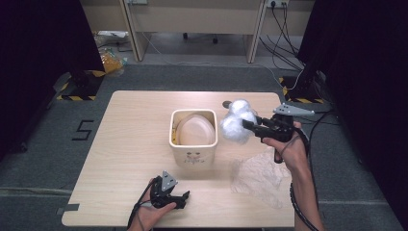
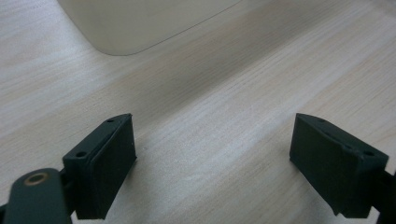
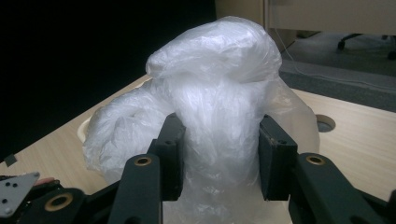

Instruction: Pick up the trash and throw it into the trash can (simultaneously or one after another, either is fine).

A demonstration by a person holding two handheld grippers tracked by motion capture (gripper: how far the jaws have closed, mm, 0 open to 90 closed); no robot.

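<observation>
- The pale wooden bench with rounded corners carries all the things; it stands on a grey carpet floor.
- A cream square bin with rounded corners stands upright near the middle of the bench, and a whitish liner inside it shows through the open top. In the left gripper view one corner of its wall is seen at the far edge.
- A thin, crumpled, see-through plastic sheet lies flat on the bench, at the near right of the bin and apart from it.
- A bunched-up white translucent plastic bag is held in the air just right of the bin's top rim, above the bench. In the right gripper view the bag rises between the two black jaws, and they press it on both sides.
- The right claw is clenched on this bag; the person's right hand holds it at the right side of the bench.
- The left claw rests low at the near edge of the bench, in front of the bin. It is released: in the left gripper view its jaws stand wide apart, with bare wood between them.
</observation>
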